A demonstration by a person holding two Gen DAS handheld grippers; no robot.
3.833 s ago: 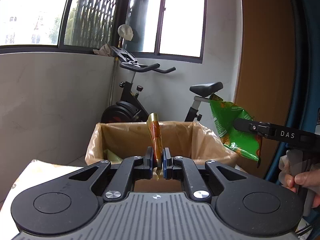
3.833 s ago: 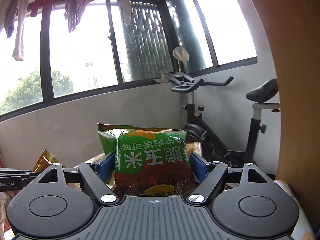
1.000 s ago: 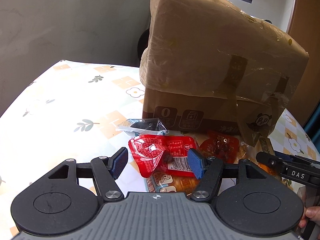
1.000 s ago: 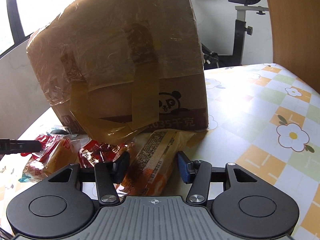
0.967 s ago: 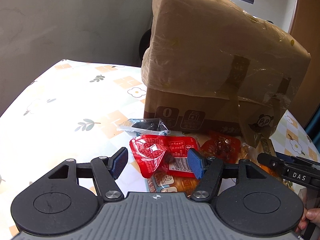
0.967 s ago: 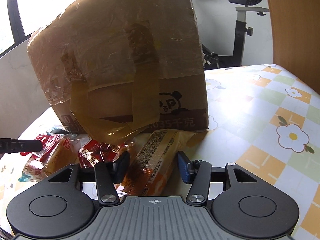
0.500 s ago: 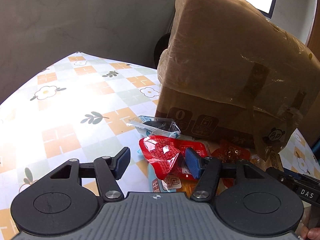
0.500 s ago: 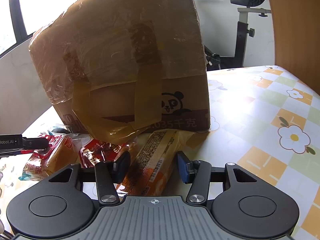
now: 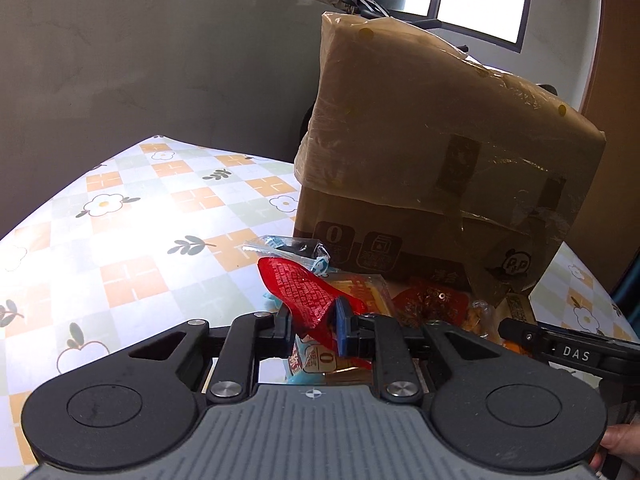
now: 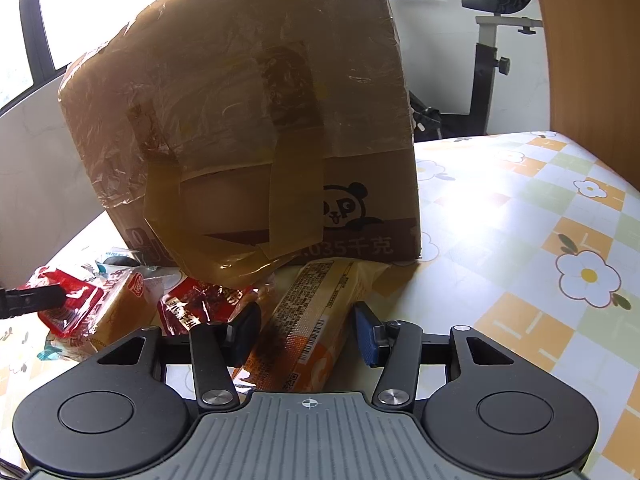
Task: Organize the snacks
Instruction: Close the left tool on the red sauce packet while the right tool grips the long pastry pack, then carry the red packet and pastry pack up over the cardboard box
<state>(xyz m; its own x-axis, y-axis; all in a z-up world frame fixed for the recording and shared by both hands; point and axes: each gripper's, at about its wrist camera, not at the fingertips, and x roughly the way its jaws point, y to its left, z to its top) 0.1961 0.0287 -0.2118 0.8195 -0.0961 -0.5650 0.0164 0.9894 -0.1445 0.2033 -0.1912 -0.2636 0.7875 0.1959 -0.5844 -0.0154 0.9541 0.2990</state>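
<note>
Behind snack packets [image 10: 188, 304], taped carton [image 10: 248, 120] probably blocks view.

One tape-wrapped brown cardboard box [image 10: 248, 120]. Two black two-finger grippers: left [image 9: 314, 326], right [image 10: 306, 330]. Snack packets counted in front of box: two red foil [image 9: 304, 292], [image 10: 200, 300]; one long orange [image 10: 316, 320]; one clear-wrapped bread slice [image 10: 116, 304]; one small clear packet [image 9: 288, 246].

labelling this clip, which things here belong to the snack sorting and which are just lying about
Job:
- red packet, in left gripper
- orange packet, between right gripper fingers
- bread packet
- cardboard box

Lying about:
- exercise bike
- floral tablecloth
</note>
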